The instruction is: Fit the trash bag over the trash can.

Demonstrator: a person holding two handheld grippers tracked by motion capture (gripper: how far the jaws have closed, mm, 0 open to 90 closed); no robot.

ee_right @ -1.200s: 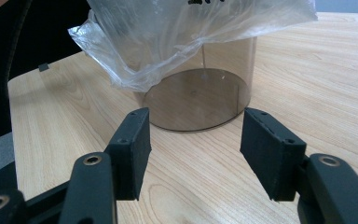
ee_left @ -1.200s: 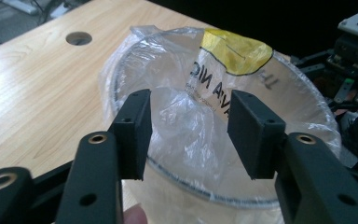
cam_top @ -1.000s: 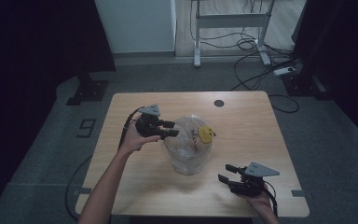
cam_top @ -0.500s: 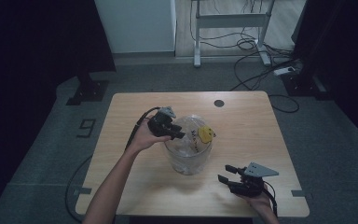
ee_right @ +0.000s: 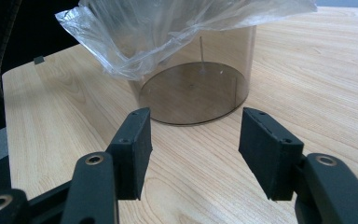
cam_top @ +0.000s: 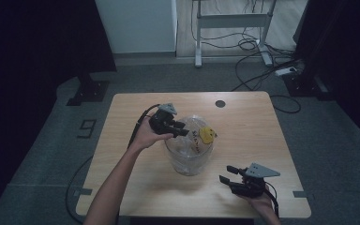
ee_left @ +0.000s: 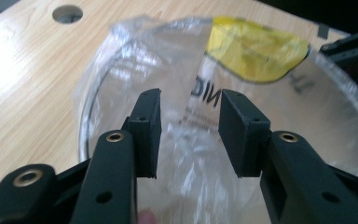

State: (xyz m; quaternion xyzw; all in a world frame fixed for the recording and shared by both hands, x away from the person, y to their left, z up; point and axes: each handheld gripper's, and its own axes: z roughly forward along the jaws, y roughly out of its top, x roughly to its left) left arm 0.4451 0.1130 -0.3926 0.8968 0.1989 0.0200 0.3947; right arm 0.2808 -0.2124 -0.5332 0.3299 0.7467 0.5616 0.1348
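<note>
Bag [ee_left: 186,88] rim between left claw [ee_left: 189,135] pads, unpinched

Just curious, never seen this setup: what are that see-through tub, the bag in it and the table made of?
Tub: probably clear rigid plastic, smooth and slightly tinted. Bag: thin glossy plastic film, crinkled, with a yellow print. Table: pale wood grain, matte, possibly laminate.

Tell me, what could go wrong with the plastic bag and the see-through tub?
1. The left gripper has just been opening, with only thin plastic bag between its jaws, so the film might slip out or tear.
2. The clear tub stands free on the table, while the right gripper waits open, apart from it. A tug on the bag could tip or slide the tub.
</note>
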